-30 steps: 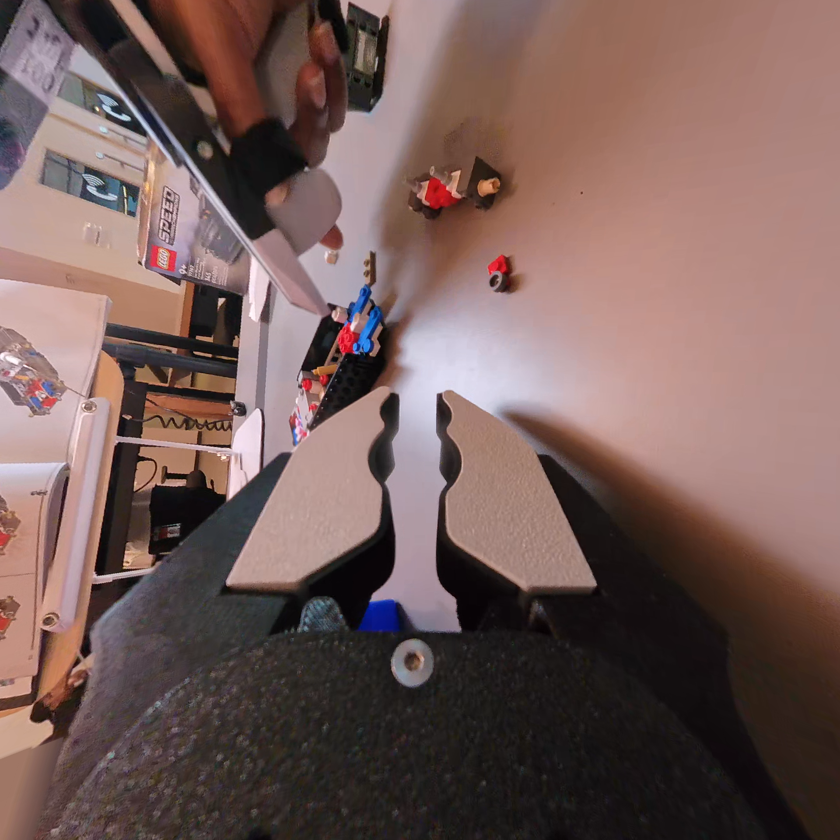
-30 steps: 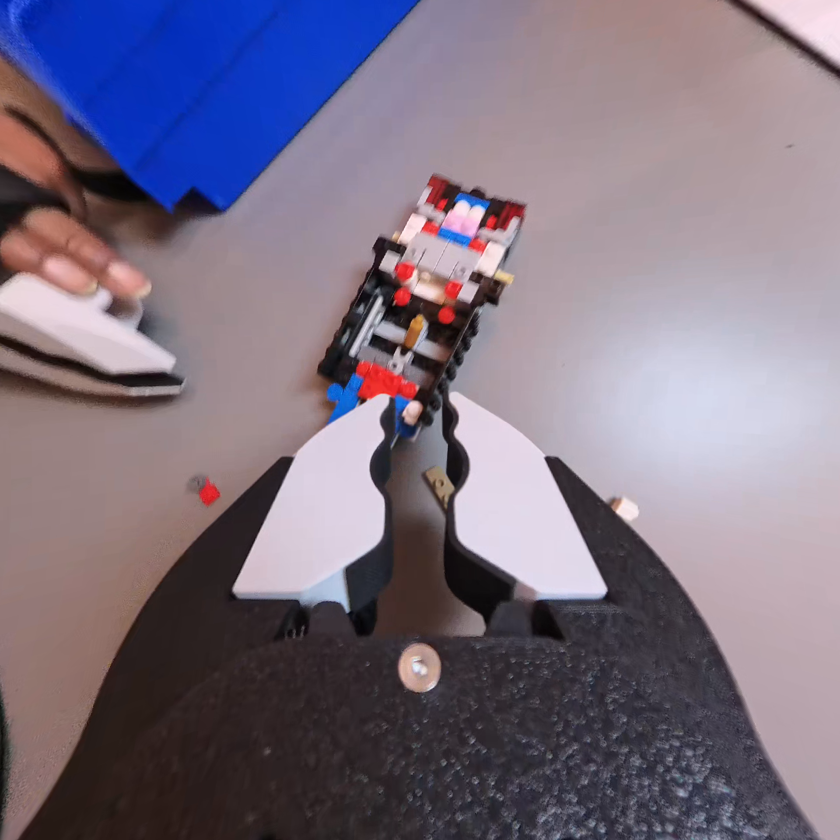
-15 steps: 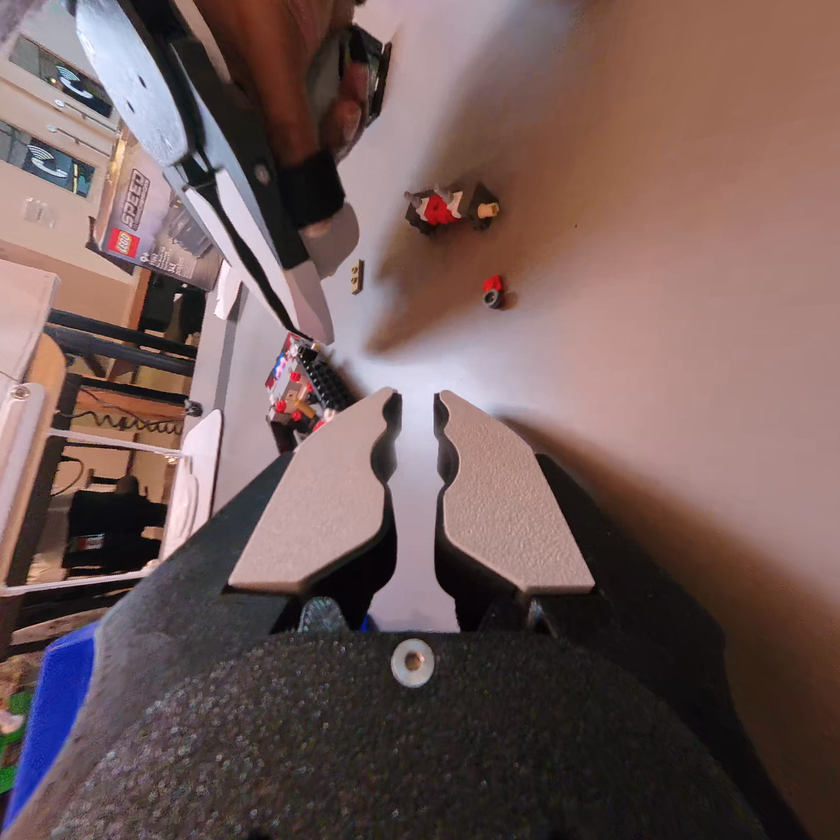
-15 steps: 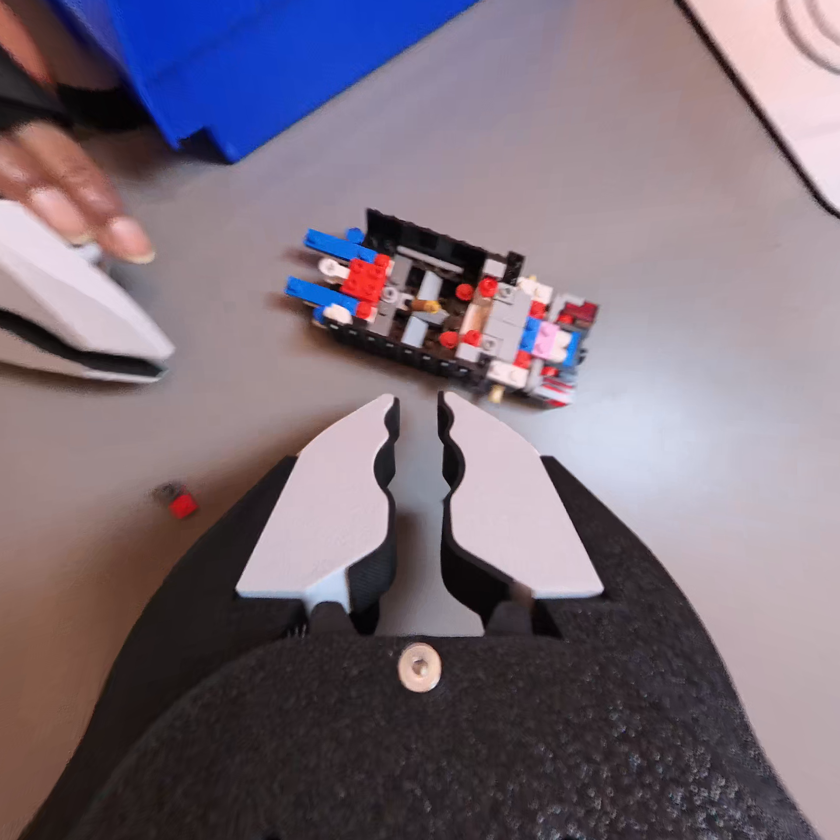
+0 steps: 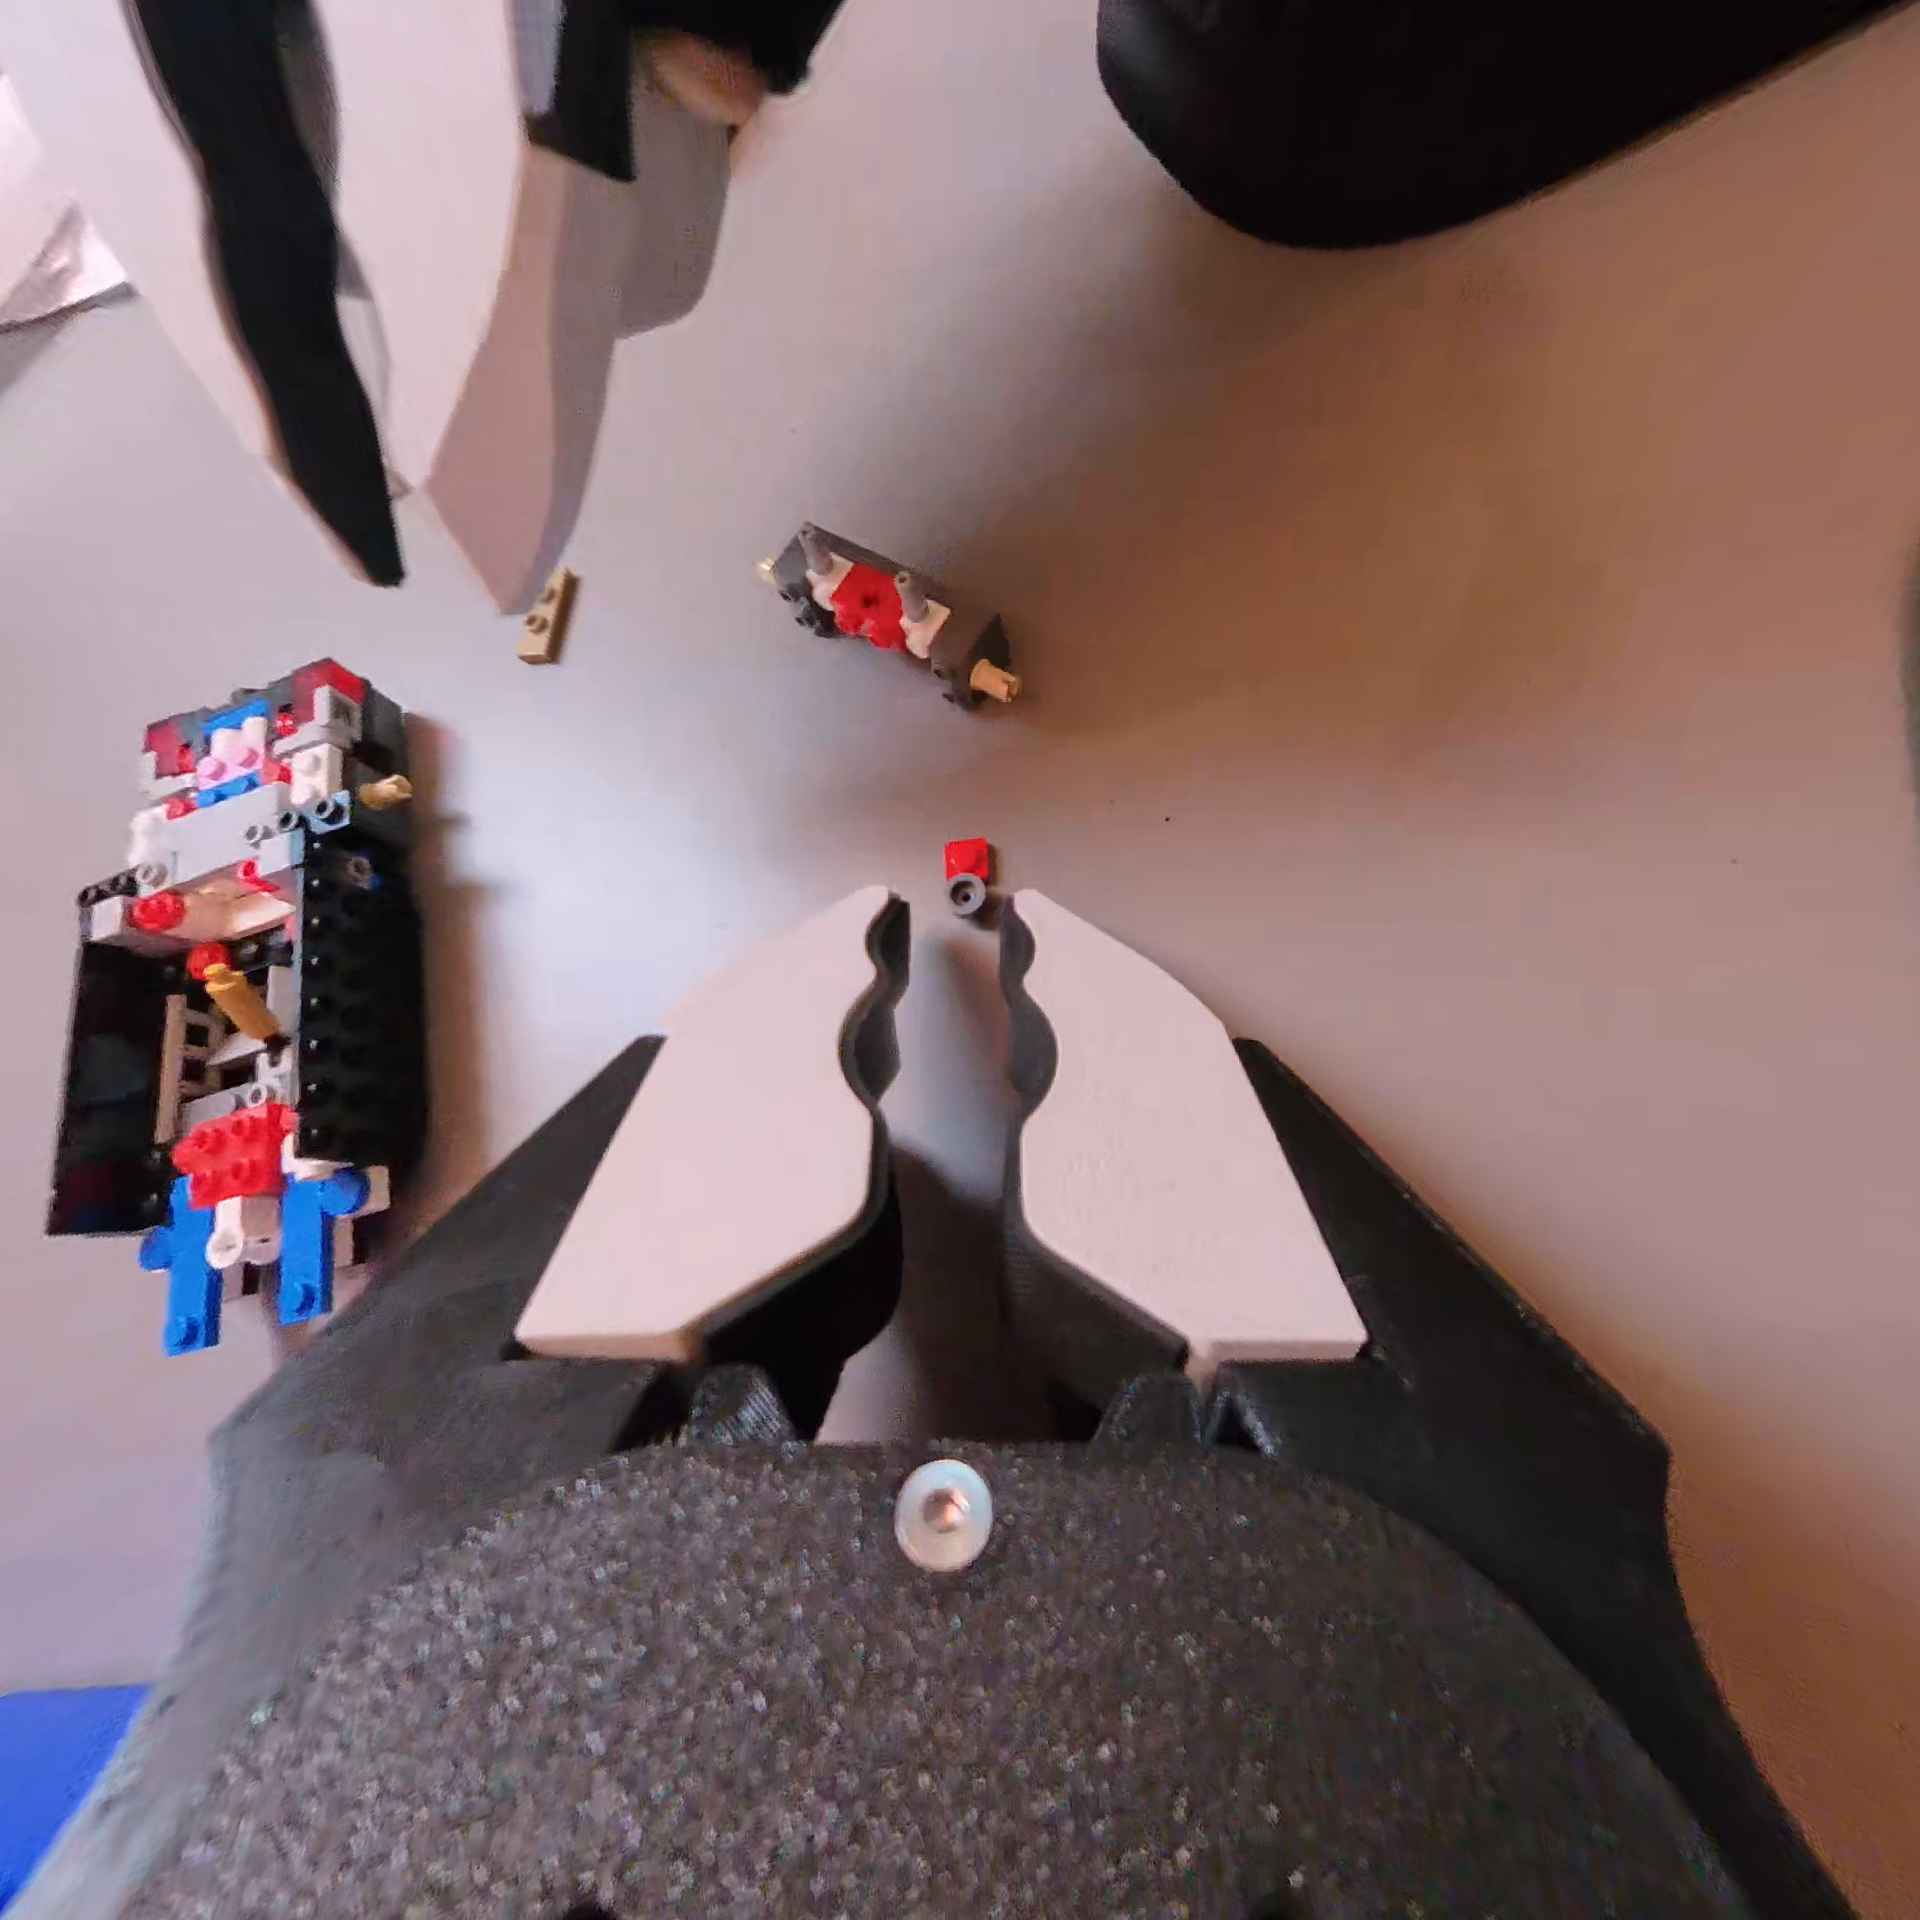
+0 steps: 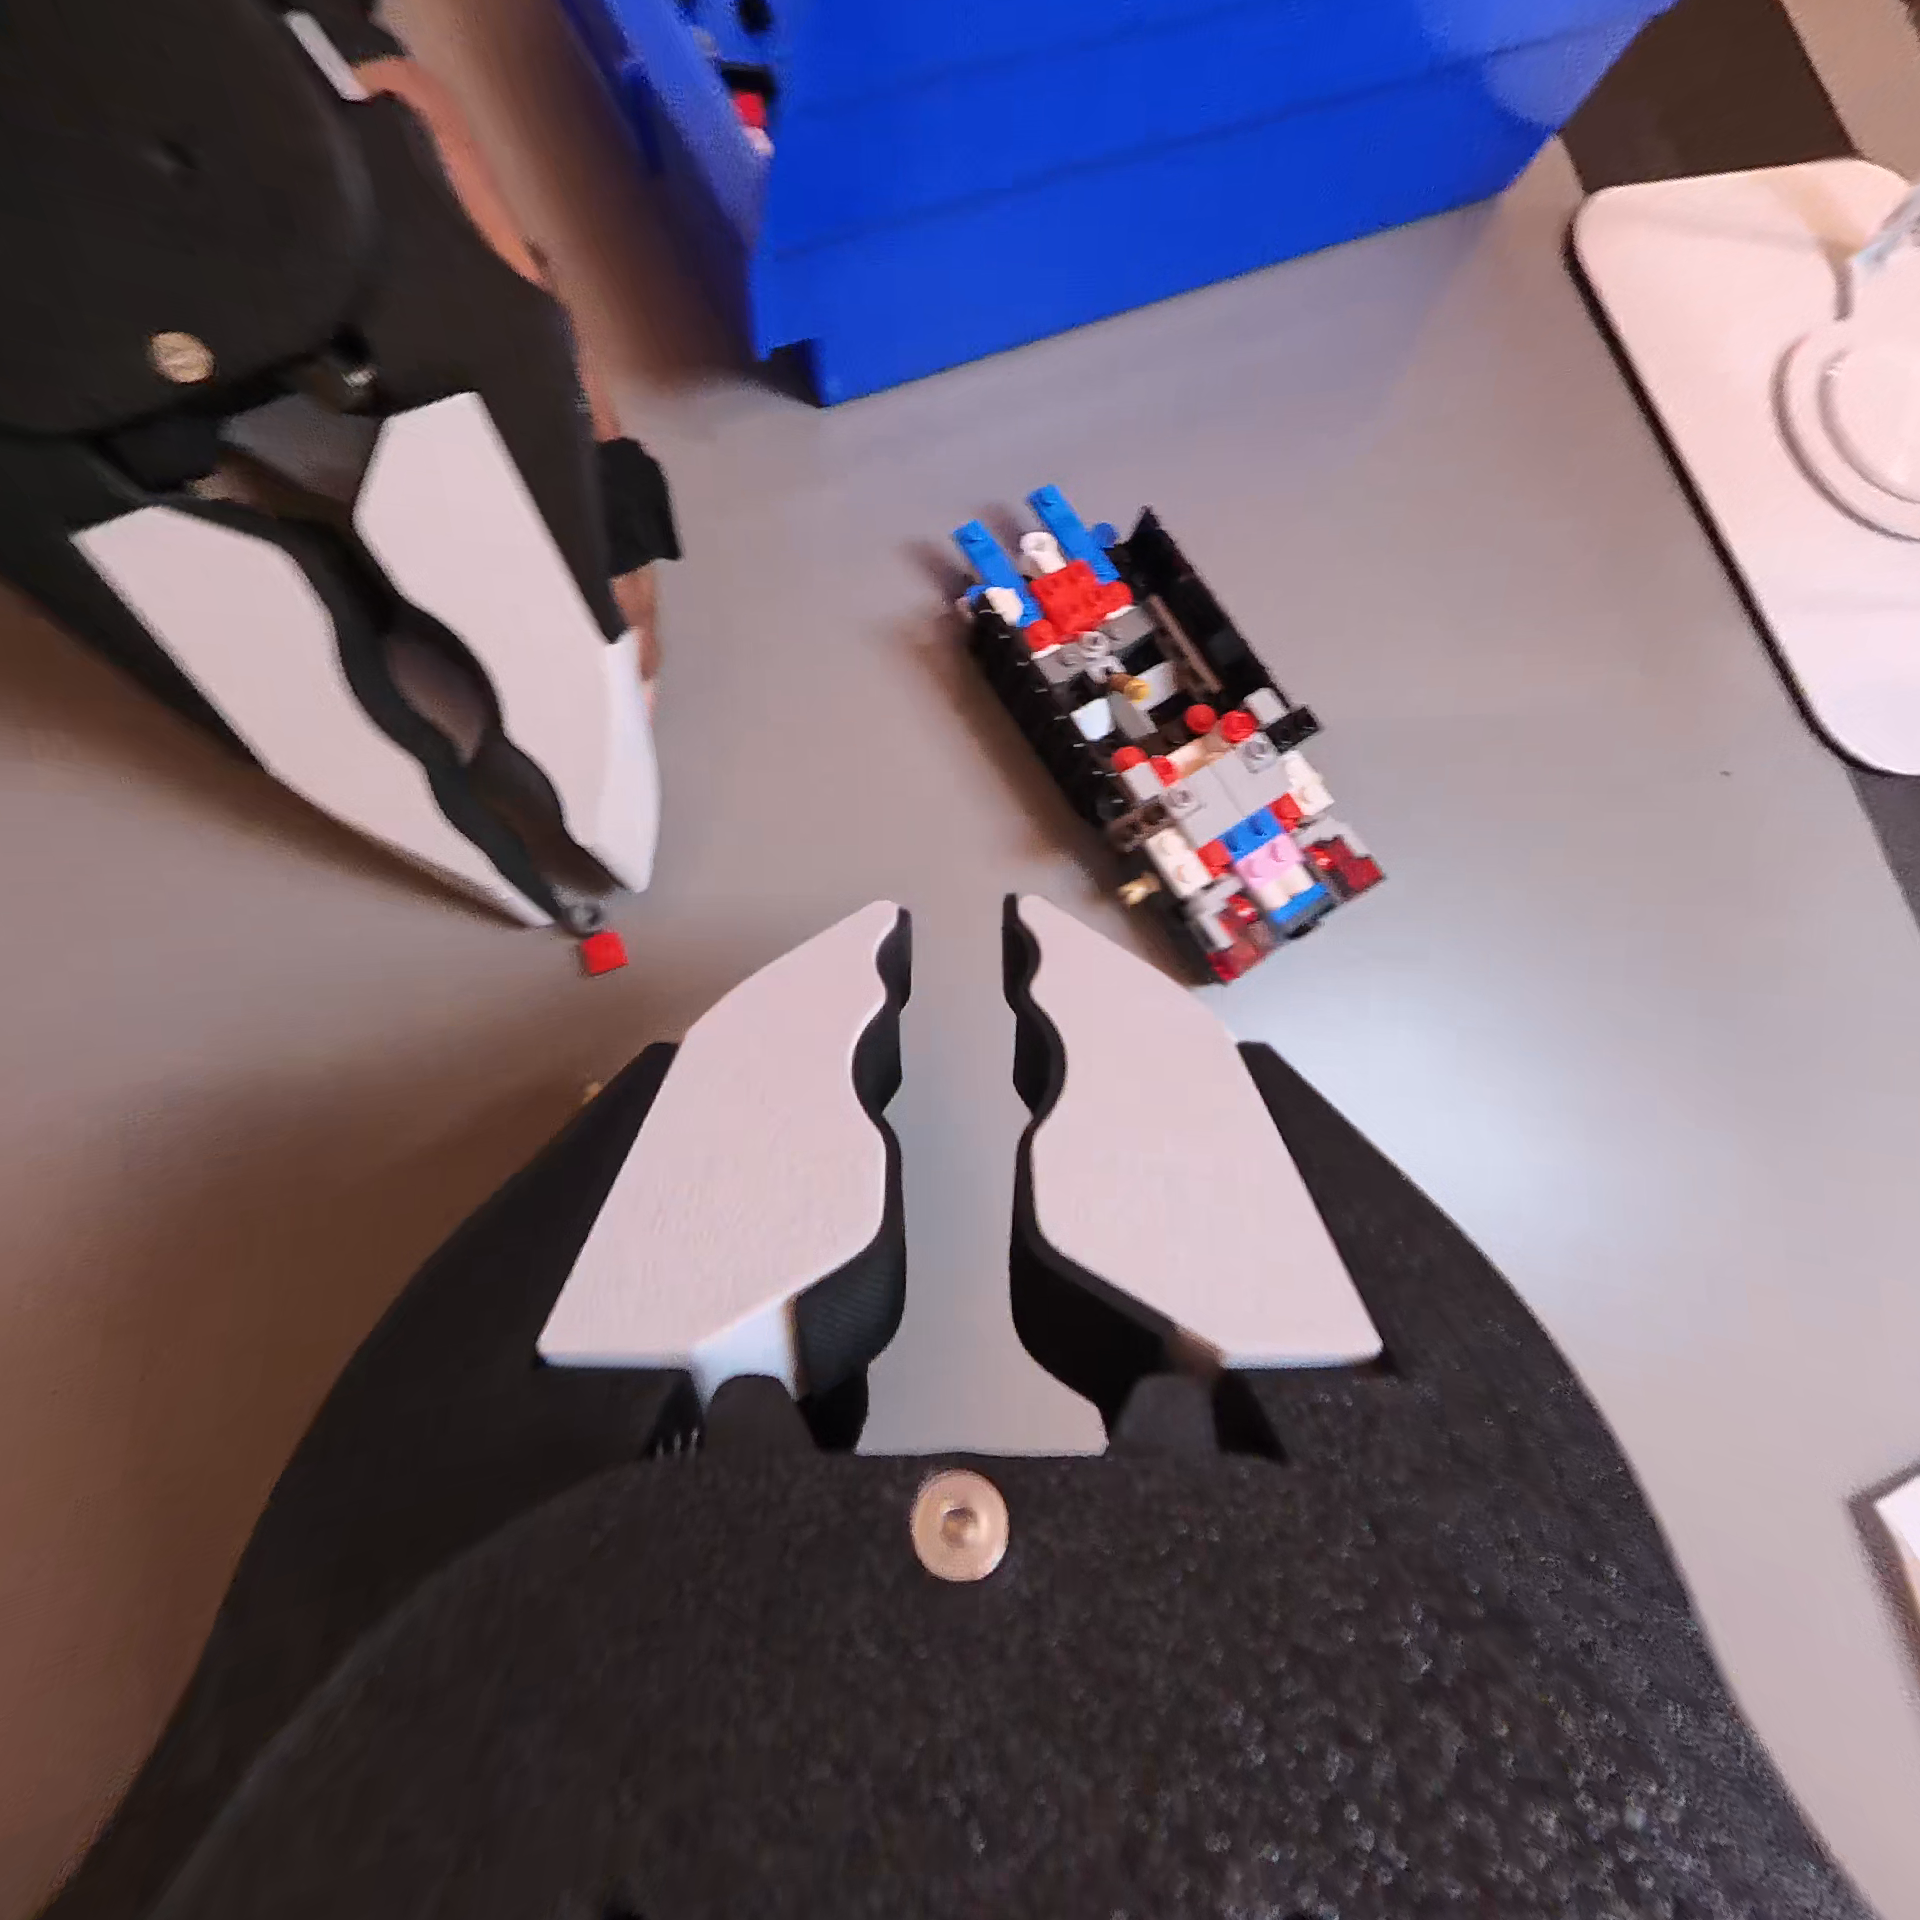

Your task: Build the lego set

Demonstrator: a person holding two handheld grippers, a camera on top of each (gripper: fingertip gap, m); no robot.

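Left gripper (image 5: pixel 954 906) low over the grey counter (image 5: pixel 1455 831), jaws a narrow gap apart, holding nothing; a small dark grey round piece (image 5: pixel 968 896) sits on the counter right at the tips, between them, with a small red piece (image 5: pixel 967 858) just beyond it. Seen from the right wrist view, the left gripper's tips come down almost onto the grey piece, whether touching cannot be told. Right gripper (image 6: pixel 956 914) also parted by a narrow gap, empty, bare counter beneath. Partly built lego car (image 5: pixel 244 987), black chassis with blue, red and grey parts, lies on the counter left of the left gripper, well apart from both. A smaller dark sub-assembly with a red top (image 5: pixel 894 629) lies farther out; a tan plate (image 5: pixel 548 617) sits near the right gripper's tips. Blue bin (image 6: pixel 1143 177) behind the car. White base (image 6: pixel 1766 416) at the counter's right edge.
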